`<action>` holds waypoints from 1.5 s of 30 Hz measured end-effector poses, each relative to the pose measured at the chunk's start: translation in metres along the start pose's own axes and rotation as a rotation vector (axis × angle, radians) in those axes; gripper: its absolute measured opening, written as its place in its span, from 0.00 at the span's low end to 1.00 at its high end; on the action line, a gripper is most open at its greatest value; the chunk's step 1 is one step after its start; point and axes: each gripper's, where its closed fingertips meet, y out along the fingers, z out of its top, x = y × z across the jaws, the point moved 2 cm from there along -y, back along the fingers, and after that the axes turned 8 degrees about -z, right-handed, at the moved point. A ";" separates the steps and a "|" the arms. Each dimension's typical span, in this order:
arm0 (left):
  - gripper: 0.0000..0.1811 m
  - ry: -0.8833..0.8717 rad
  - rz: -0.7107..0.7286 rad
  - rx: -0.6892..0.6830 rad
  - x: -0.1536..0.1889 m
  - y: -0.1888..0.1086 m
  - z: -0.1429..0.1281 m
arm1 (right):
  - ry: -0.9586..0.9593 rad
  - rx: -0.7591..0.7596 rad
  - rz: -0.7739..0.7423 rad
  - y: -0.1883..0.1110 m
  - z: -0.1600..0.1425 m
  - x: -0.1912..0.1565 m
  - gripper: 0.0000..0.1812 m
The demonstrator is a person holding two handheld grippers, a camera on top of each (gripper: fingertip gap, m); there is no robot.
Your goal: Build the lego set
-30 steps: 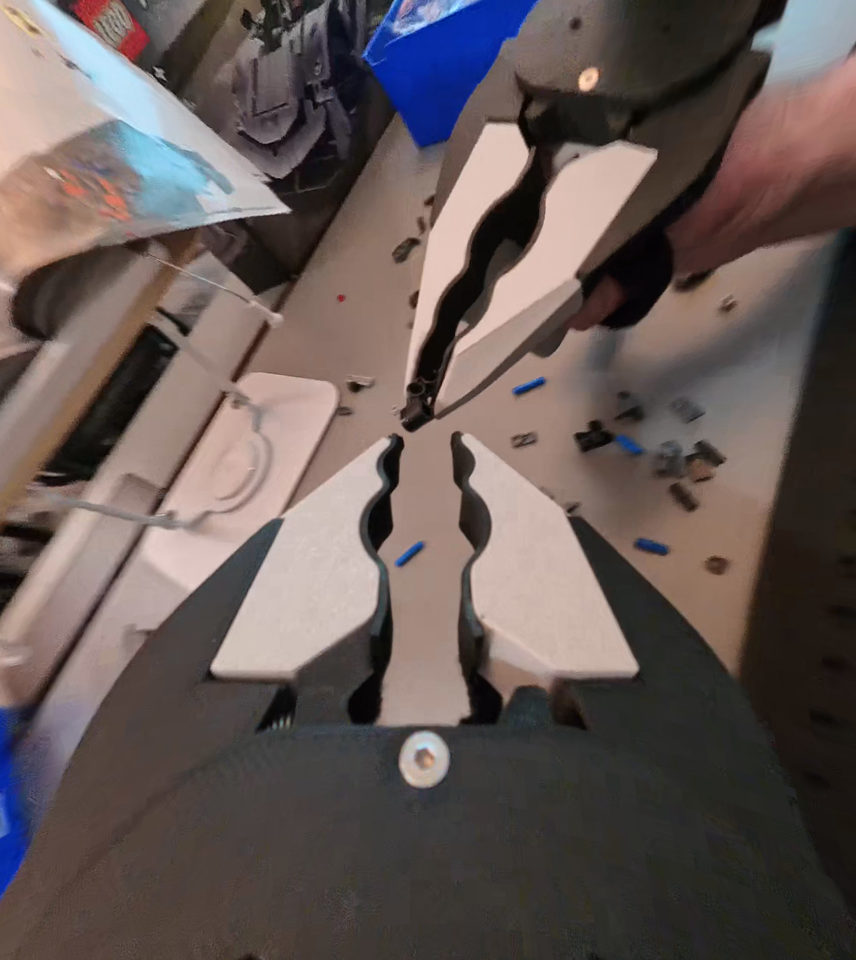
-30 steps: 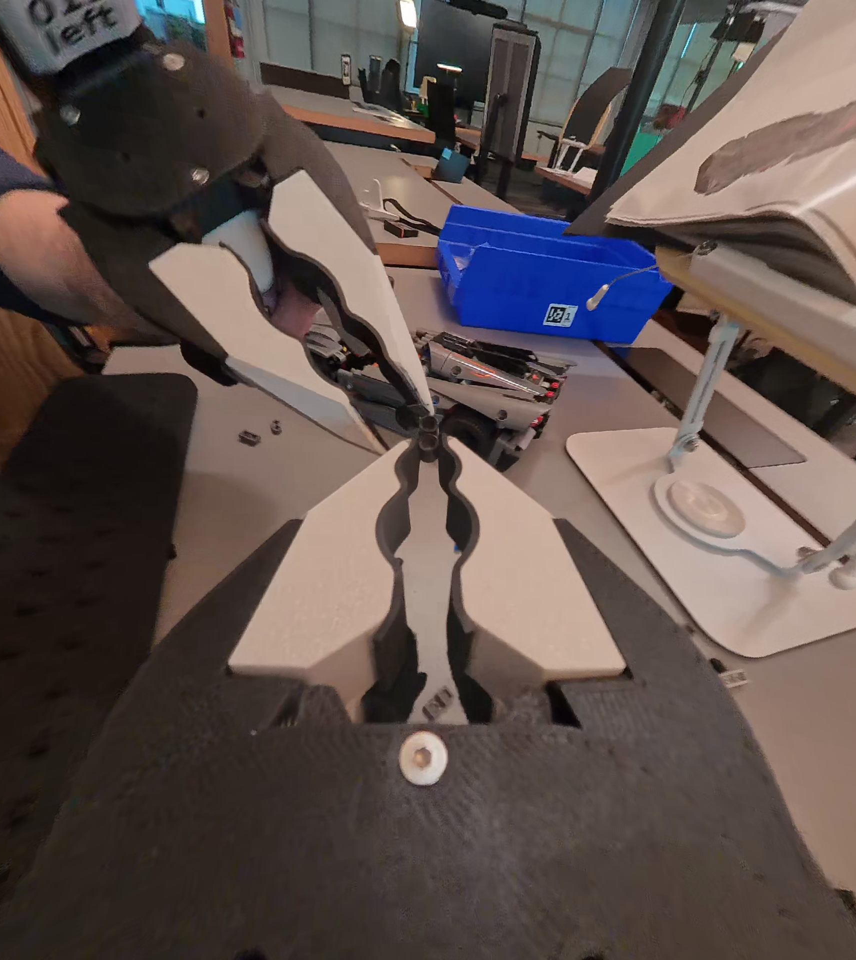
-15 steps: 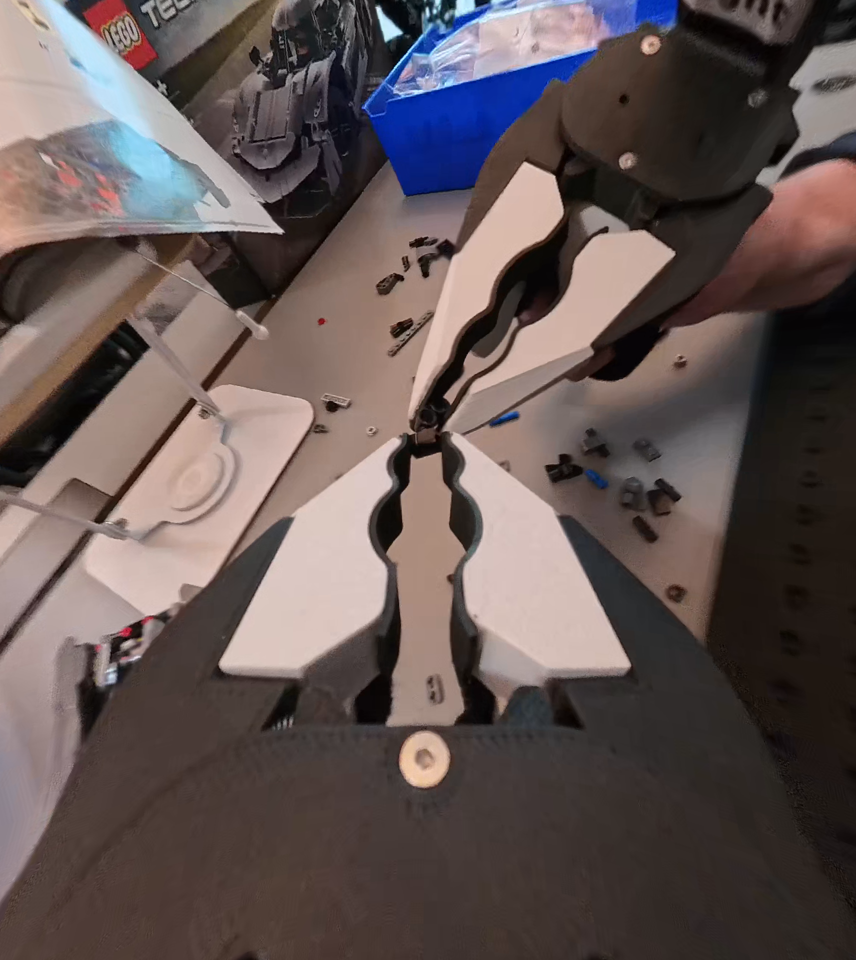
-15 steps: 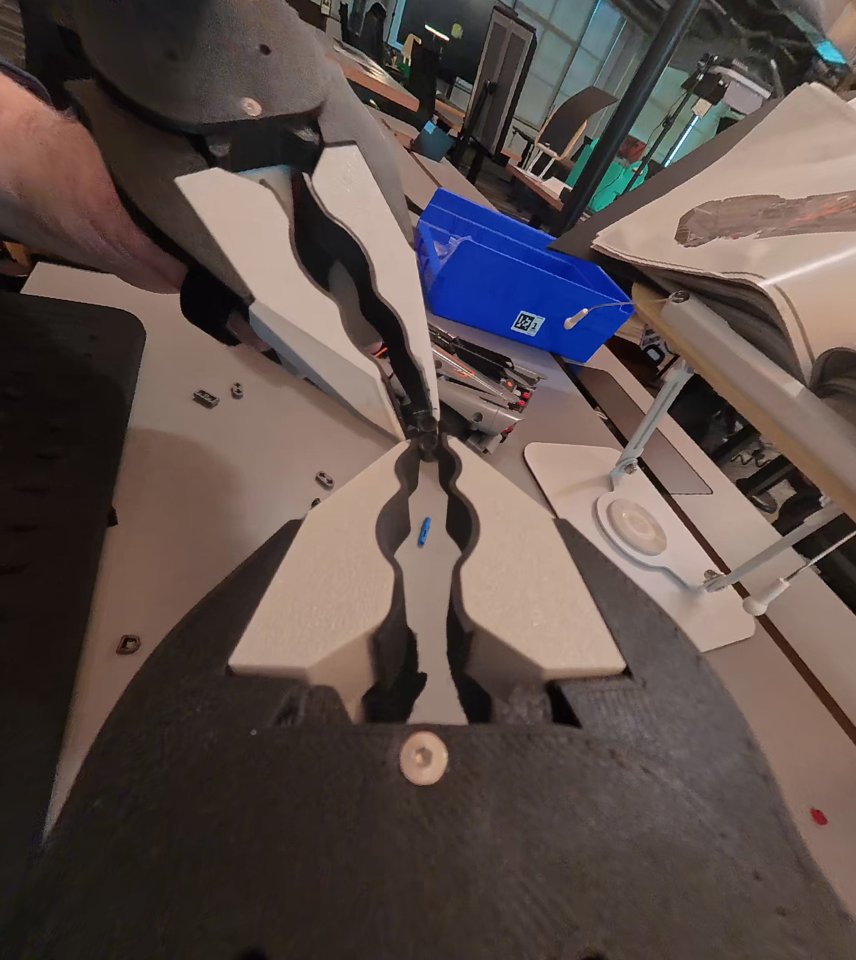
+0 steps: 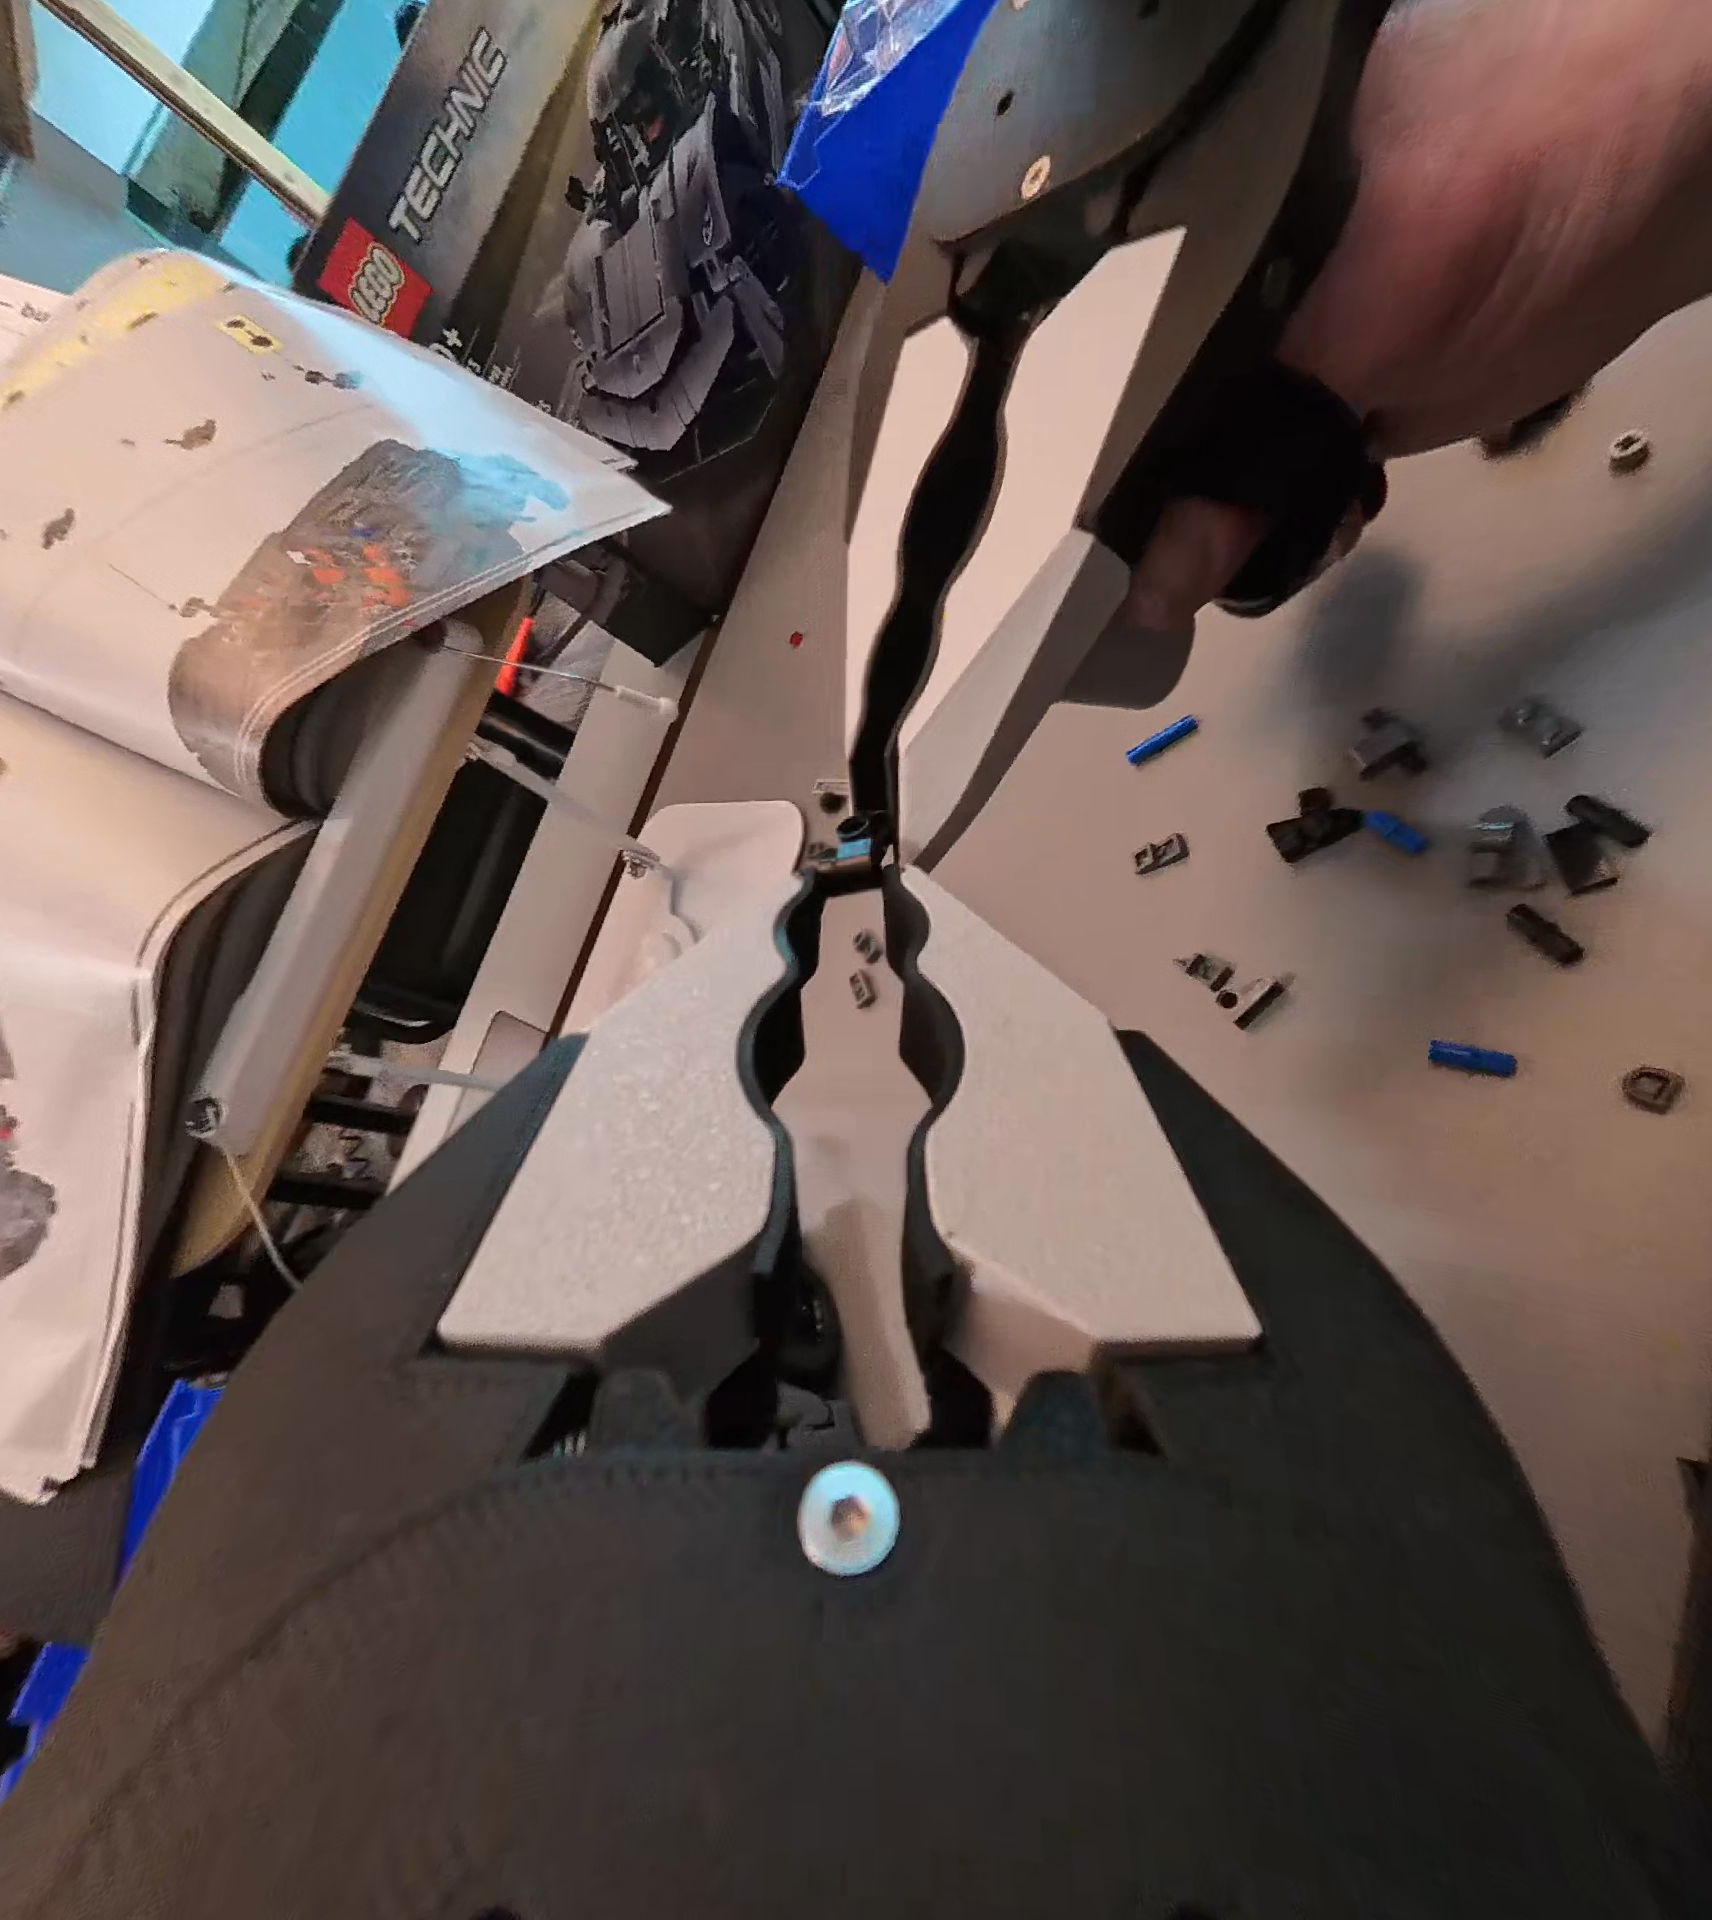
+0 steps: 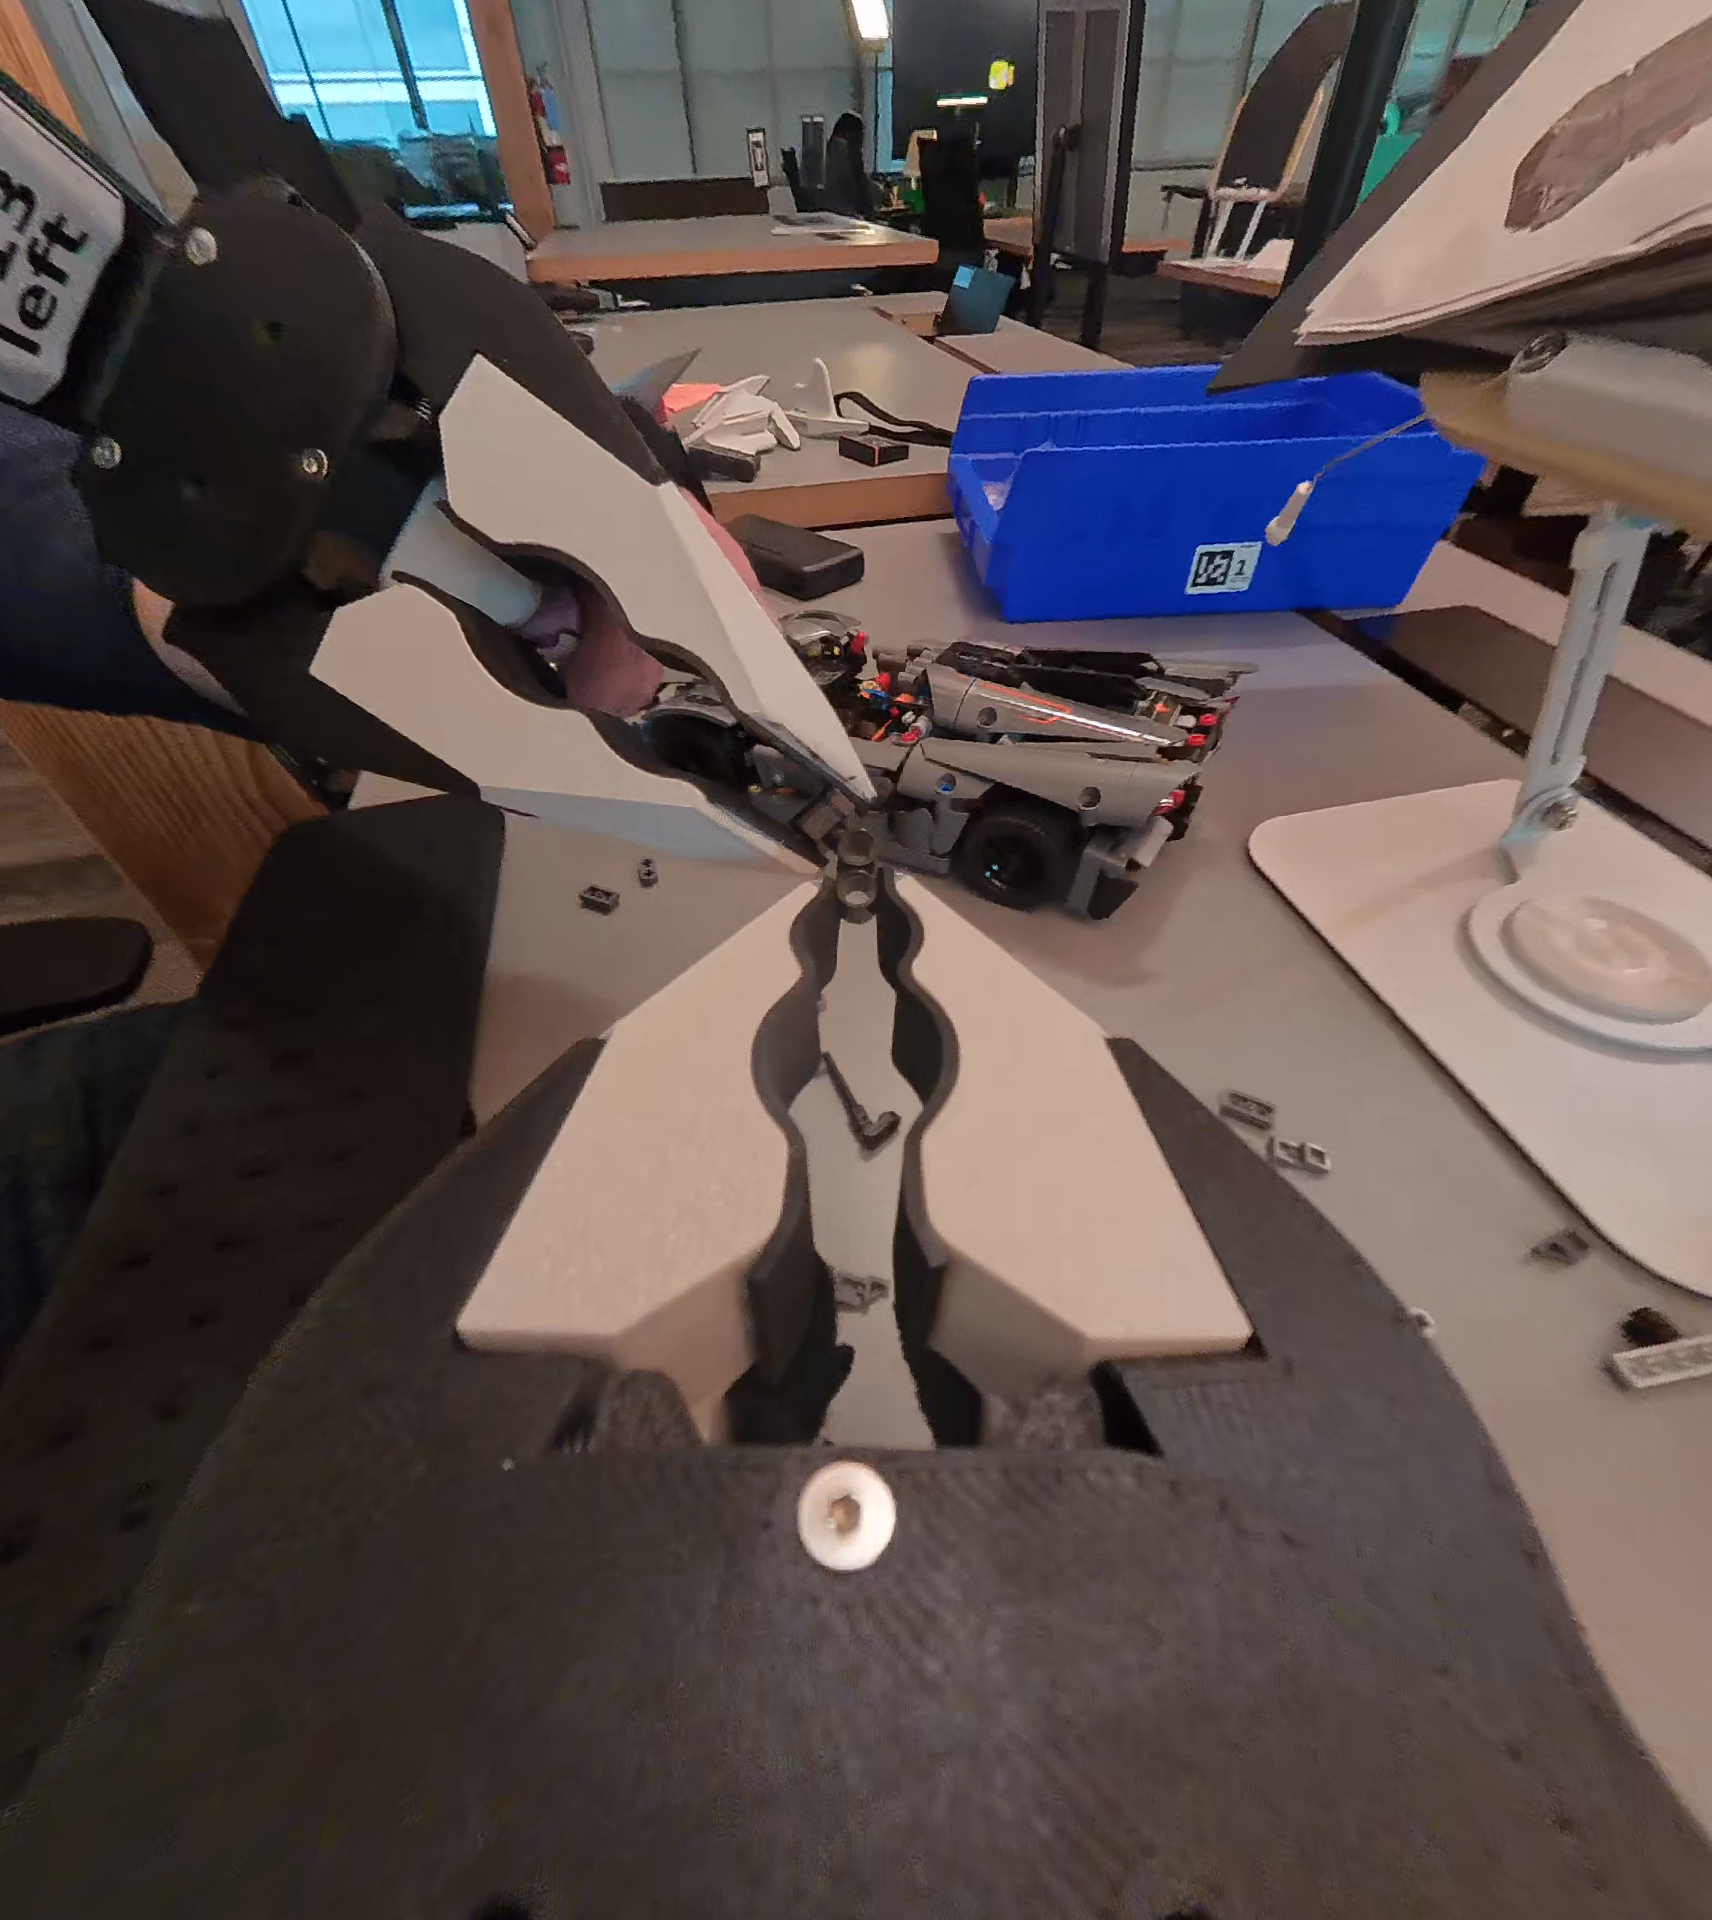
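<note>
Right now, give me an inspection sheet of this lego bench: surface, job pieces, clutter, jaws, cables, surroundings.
Surface: grey table, with a black mat on one side.
Job's things: small dark piece pinched tip to tip between both grippers; partly built car behind; loose pieces scattered.
Clutter: blue bin; white stand base; open instruction booklet; set box.
Grippers: left gripper jaws shut on the piece; right gripper jaws shut on it too.
Cables: nothing seen.
Surroundings: other desks and windows.
</note>
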 end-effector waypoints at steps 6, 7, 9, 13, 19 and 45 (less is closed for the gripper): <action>0.05 -0.139 -0.102 0.041 0.002 0.003 -0.003 | 0.135 -0.036 0.079 0.001 -0.005 0.000 0.02; 0.05 -0.179 -0.123 0.058 0.002 0.003 -0.003 | 0.154 -0.036 0.089 0.001 -0.005 0.000 0.02; 0.05 -0.254 -0.167 0.085 0.002 0.004 -0.004 | 0.178 -0.041 0.100 0.001 -0.006 0.000 0.02; 0.05 -0.378 -0.255 0.149 0.003 0.004 -0.005 | 0.193 -0.044 0.105 0.001 -0.006 0.001 0.02; 0.08 -0.382 -0.254 0.159 0.000 0.005 -0.009 | 0.202 -0.073 0.086 0.001 -0.009 0.004 0.02; 0.04 -0.884 -0.528 0.318 -0.006 0.003 -0.012 | -0.525 -0.015 -0.293 -0.001 0.006 0.000 0.09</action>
